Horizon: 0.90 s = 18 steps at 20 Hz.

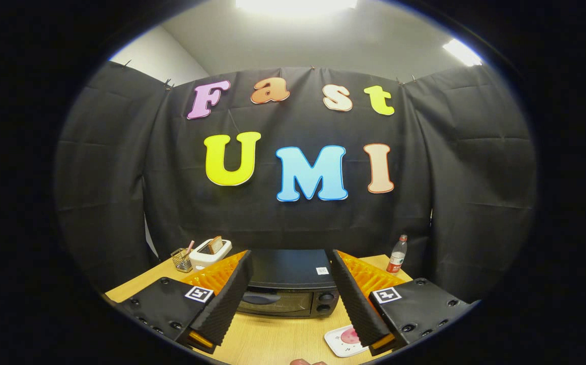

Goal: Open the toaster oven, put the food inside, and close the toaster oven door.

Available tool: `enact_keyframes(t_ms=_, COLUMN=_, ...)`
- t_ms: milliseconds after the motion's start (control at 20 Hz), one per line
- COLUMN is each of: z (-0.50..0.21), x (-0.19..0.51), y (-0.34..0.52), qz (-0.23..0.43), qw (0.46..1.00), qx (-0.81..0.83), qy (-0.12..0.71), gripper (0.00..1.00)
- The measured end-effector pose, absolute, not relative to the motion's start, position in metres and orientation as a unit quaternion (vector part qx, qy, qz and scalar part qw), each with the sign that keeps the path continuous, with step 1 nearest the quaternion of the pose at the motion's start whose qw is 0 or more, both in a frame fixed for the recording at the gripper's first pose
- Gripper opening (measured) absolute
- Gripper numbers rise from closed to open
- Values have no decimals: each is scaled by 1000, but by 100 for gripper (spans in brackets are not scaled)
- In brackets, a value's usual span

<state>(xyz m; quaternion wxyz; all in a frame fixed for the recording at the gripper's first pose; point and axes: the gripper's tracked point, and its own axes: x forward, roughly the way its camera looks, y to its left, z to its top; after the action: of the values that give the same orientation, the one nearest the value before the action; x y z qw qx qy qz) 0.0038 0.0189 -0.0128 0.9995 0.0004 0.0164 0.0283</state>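
Observation:
A black toaster oven (287,289) sits on the wooden table (282,339), its glass door shut and its handle across the front. Two knobs stand at its right side. My gripper (289,261) is held above the table with its fingers wide apart and nothing between them; the oven lies just ahead, seen through the gap. A small white plate with a pinkish piece of food (349,336) rests on the table near my right finger (353,299), partly hidden behind it.
A white toaster with a slice of bread (210,252) and a small wire basket (182,259) stand at the back left. A plastic bottle (397,255) stands at the back right. Black cloth walls close the table's far side.

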Motion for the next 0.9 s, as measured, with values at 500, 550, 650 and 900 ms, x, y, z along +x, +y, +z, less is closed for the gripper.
enact_keyframes(t_ms=500, z=-23, x=21, y=32, qz=36, qw=999, qx=4, qy=29, gripper=98)
enact_keyframes(t_ms=550, z=-25, x=24, y=33, qz=36, qw=999, qx=4, qy=35, gripper=98)
enact_keyframes(t_ms=650, z=-31, x=33, y=36, qz=36, qw=998, qx=0, qy=44, gripper=98)
enact_keyframes(t_ms=900, z=-61, x=60, y=49, qz=36, qw=995, qx=-4, qy=91, gripper=98)
